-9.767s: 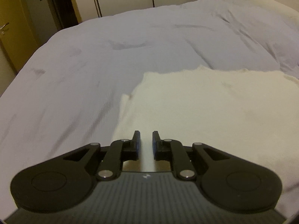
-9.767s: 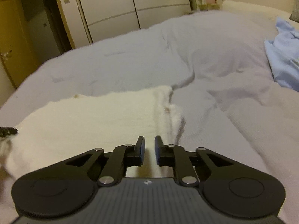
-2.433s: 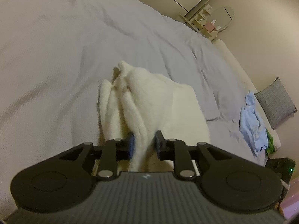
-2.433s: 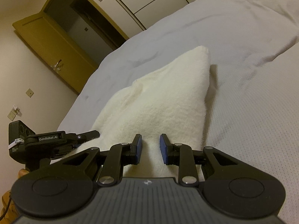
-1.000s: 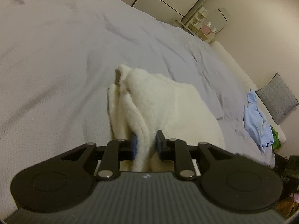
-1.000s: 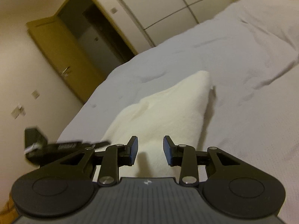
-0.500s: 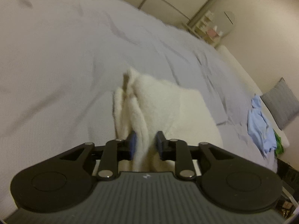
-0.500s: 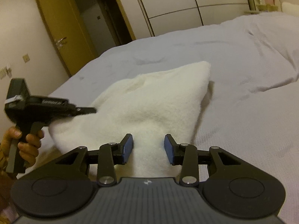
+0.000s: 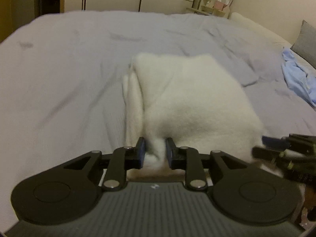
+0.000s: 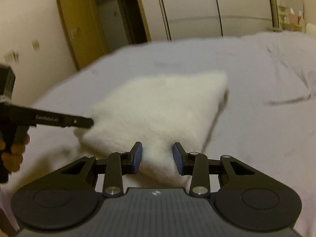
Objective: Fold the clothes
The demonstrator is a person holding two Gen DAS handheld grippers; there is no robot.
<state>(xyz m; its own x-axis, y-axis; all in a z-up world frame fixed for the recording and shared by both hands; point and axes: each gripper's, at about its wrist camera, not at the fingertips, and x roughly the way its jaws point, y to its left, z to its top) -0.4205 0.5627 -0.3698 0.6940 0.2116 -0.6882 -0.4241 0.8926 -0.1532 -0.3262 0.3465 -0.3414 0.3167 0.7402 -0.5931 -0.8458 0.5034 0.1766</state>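
Observation:
A white fluffy garment (image 9: 189, 98) lies folded in thick layers on the bed. My left gripper (image 9: 155, 144) pinches a narrow fold at its near left edge; the jaws are opening slightly with cloth still pressed between the pads. In the right wrist view the same garment (image 10: 162, 102) fills the gap of my right gripper (image 10: 158, 148), whose jaws are closing on the thick near corner. The left gripper (image 10: 79, 121) shows there from the side, held by a hand (image 10: 11, 152). The right gripper's tip (image 9: 286, 148) enters the left wrist view at the right edge.
The lilac bed cover (image 9: 59, 69) spreads all around the garment. A light blue garment (image 9: 296, 79) lies crumpled at the right, near a grey pillow (image 9: 306, 39). Wardrobe doors (image 10: 197, 9) and a wooden door frame (image 10: 83, 19) stand beyond the bed.
Both grippers have rolled back to level while keeping hold of the garment. They have come nearer each other, and the garment's near edge now spans between them.

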